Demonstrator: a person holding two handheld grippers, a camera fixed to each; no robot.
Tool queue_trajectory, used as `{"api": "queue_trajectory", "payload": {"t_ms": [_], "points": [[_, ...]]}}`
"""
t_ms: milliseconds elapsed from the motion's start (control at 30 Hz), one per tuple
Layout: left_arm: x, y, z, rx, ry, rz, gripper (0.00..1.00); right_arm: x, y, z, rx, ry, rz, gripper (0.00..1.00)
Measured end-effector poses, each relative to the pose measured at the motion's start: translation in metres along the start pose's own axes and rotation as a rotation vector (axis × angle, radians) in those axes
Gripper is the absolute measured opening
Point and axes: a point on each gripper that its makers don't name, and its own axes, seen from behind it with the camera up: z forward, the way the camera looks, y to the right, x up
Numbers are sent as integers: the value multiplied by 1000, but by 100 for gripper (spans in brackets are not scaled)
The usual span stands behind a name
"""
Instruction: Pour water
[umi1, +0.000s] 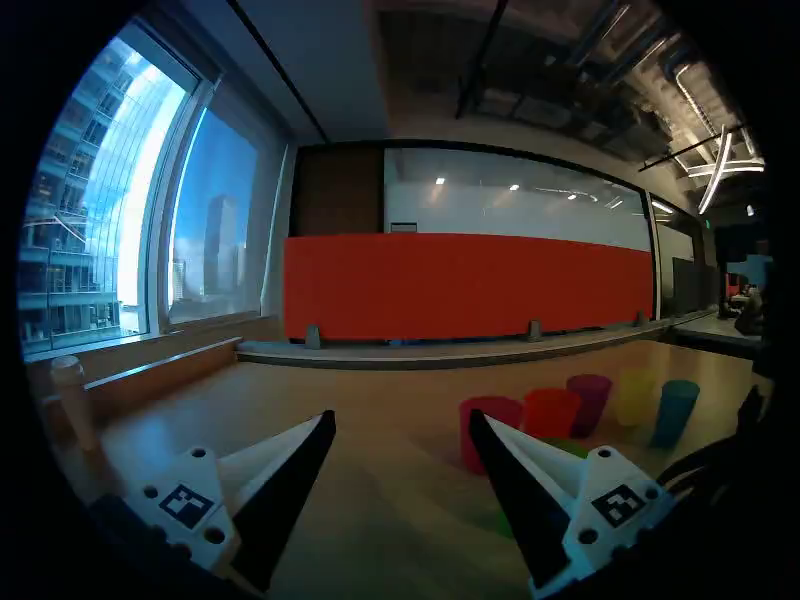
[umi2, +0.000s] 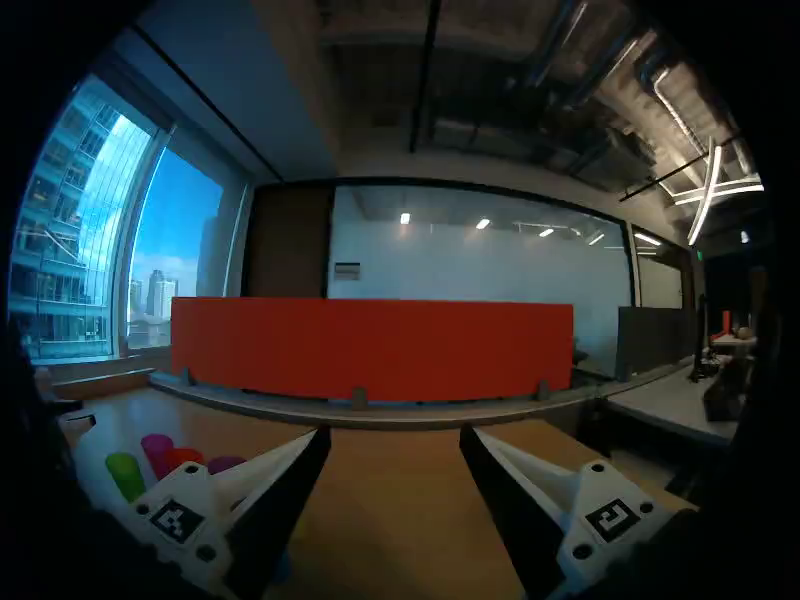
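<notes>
My left gripper (umi1: 400, 418) is open over the wooden table (umi1: 400, 500), with nothing between its fingers. Just beyond its right finger stands a row of coloured cups: a red cup (umi1: 488, 425), an orange cup (umi1: 550, 412), a purple cup (umi1: 590, 398), a yellow cup (umi1: 636, 395) and a teal cup (umi1: 676, 410). A tall brownish bottle-like thing (umi1: 72, 400) stands at the far left by the window ledge. My right gripper (umi2: 393, 433) is also open and empty. Left of it are a green cup (umi2: 125, 475), a magenta cup (umi2: 157, 450) and a red cup (umi2: 184, 458).
A long red divider panel (umi1: 465, 285) runs along the table's far edge. Windows (umi1: 110, 250) line the left wall. A grey desk (umi2: 680, 400) with dark objects stands to the right. Bare tabletop (umi2: 400, 510) lies ahead of the right gripper.
</notes>
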Motion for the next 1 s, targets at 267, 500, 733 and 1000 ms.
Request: {"api": "queue_trajectory", "payload": {"t_ms": [267, 500, 733, 1000], "points": [[0, 0, 0, 0, 0, 0, 99, -10, 2, 3, 17, 13, -15, 100], [0, 0, 1, 0, 0, 0, 99, -23, 3, 9, 23, 15, 2, 100], [0, 0, 0, 0, 0, 0, 99, -36, 0, 14, 24, 29, 19, 100], [0, 0, 0, 0, 0, 0, 99, -58, -1, 15, 10, 25, 30, 100]]}}
